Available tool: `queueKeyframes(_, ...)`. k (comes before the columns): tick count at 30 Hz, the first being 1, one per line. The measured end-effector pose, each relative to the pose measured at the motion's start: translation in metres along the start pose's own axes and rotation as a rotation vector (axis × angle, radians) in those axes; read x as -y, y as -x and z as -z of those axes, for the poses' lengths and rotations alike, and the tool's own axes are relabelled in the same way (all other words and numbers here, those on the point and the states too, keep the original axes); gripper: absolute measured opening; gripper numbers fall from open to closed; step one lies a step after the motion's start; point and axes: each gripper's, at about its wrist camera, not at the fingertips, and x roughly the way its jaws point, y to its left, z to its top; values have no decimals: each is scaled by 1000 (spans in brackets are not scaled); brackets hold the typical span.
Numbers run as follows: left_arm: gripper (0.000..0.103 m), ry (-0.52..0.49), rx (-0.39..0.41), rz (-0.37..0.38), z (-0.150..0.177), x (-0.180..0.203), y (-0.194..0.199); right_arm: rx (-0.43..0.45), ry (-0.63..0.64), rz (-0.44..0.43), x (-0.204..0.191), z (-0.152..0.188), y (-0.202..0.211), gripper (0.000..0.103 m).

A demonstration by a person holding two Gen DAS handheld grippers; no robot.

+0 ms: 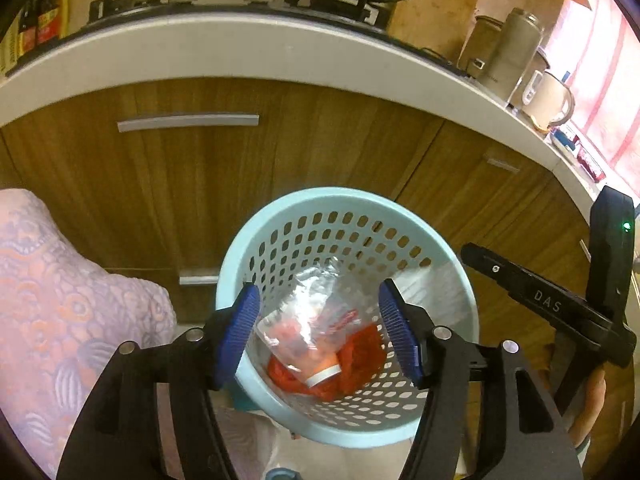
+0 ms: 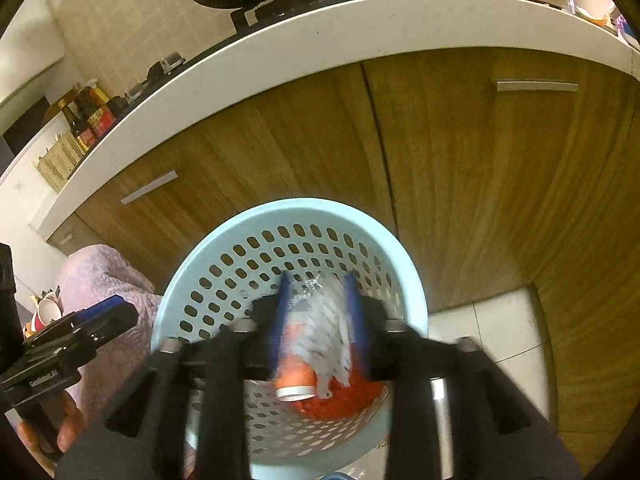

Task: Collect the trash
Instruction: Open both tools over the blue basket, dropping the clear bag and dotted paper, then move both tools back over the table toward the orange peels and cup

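A light-blue perforated basket (image 1: 344,197) (image 2: 296,206) stands on the floor in front of the cabinets. Inside it lie a red bag (image 1: 360,364) (image 2: 344,398), an orange bottle with a white cap (image 1: 324,374) (image 2: 294,384) and a crumpled clear plastic bag (image 1: 304,312) (image 2: 320,328). My left gripper (image 1: 318,304) hangs open above the basket, its blue pads well clear of the clear bag. My right gripper (image 2: 320,308) is blurred; its pads stand apart with the clear plastic showing between them, and I see no pad pressing on it.
Wooden cabinet doors (image 1: 192,184) under a white counter edge (image 1: 240,52) rise right behind the basket. A gas stove (image 2: 272,4), bottles (image 2: 94,120) and a kettle (image 1: 548,100) sit on top. Pink patterned cloth (image 1: 52,300) lies left of the basket. White floor tiles (image 2: 492,332) lie right.
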Motion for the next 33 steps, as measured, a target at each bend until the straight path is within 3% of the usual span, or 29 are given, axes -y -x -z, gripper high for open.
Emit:
queueKeyframes(8,60,12,90,20,10,-2,47,33,8,-60,-17,-1,29,46)
queueKeyframes(15,60,45,227,-11,34,-22,123,89,135,-178,-92,1,54,47)
queueKeyframes(22,60,149,333,-127,63,-83,192,65,280,-290,-178,19,50,52)
queueKeyframes(25,60,202,374,-218,80,-117,221,53,354,-327,-219,32,43,52)
queueKeyframes(33,60,412,441,-394,127,-229,287,24,444,-431,-309,64,9,52)
